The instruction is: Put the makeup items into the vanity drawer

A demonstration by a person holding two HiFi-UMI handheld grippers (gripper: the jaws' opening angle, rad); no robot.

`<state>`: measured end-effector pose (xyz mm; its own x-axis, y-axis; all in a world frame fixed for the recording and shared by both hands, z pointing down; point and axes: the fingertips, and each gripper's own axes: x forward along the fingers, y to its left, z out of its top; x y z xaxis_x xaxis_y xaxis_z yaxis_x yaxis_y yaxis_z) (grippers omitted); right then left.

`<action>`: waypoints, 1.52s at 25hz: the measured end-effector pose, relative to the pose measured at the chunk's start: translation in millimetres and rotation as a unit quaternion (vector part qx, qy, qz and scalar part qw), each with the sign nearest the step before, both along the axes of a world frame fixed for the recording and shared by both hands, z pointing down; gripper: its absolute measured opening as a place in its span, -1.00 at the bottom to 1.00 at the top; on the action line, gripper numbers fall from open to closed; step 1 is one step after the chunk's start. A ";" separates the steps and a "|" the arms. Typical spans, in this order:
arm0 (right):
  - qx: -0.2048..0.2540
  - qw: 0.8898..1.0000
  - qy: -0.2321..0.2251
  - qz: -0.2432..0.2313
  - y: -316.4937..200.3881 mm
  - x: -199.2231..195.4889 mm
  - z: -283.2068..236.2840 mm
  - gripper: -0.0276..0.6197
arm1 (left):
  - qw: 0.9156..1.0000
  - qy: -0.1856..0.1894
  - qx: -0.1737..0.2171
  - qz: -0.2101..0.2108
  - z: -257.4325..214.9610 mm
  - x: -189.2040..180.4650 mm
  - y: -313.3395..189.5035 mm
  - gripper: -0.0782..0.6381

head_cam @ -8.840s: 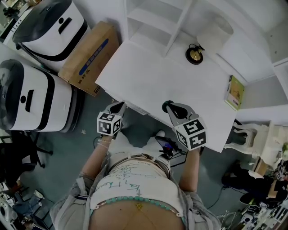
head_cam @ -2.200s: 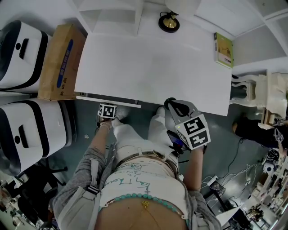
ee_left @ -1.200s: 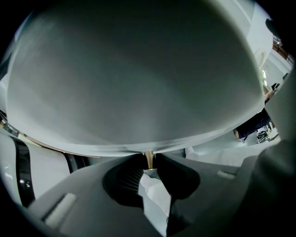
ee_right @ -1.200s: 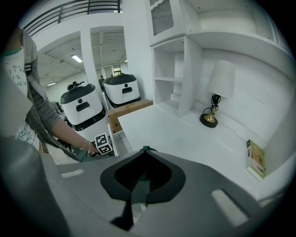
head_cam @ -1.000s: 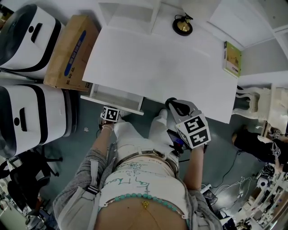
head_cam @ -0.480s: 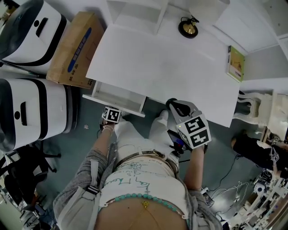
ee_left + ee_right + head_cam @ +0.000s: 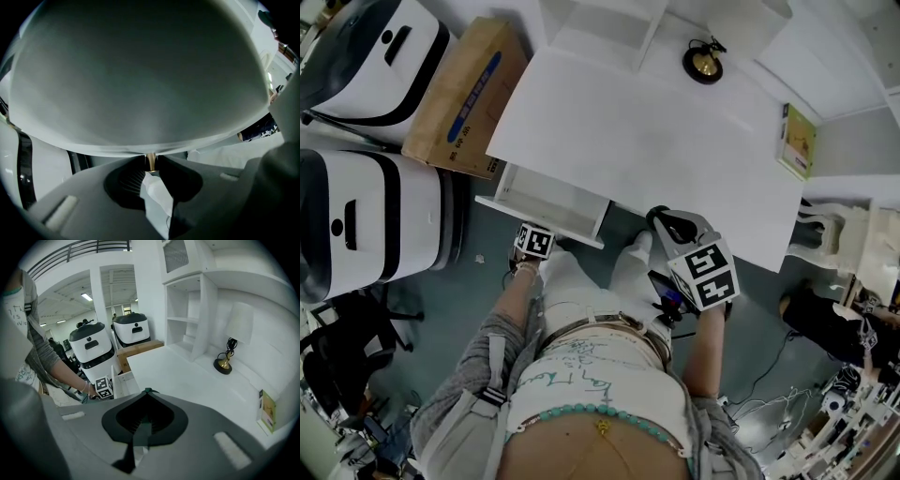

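Observation:
The white vanity table [image 7: 675, 150] has its left drawer [image 7: 551, 202] pulled out from the front edge; the inside looks bare and white. My left gripper [image 7: 540, 246] is shut on the drawer's small gold knob [image 7: 150, 161], just under the white drawer front [image 7: 140, 84]. Over the table's front edge, my right gripper [image 7: 656, 219] is shut. A thin dark green stick [image 7: 140, 432] lies between its jaws, and its teal tip pokes out at the fingertips [image 7: 147, 391]. I cannot tell what makeup item it is.
A gold-based lamp [image 7: 703, 64] and a green-covered book [image 7: 797, 141] sit at the table's back and right. White shelves [image 7: 600, 28] rise behind. A cardboard box [image 7: 464, 89] and two white machines [image 7: 366, 216] stand to the left, a white chair [image 7: 853, 248] to the right.
The drawer has slid further out from the table, with the left gripper still on its knob. The right gripper has stayed in place.

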<state>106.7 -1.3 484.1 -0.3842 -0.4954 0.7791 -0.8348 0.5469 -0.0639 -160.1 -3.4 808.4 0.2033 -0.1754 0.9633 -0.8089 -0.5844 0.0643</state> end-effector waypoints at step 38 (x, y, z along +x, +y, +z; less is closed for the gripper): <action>-0.010 0.997 -0.002 -0.077 -12.3 -41.6 8.5 -0.82 | 1.000 -0.008 0.000 -0.011 -0.2 -20.2 37.9 -0.52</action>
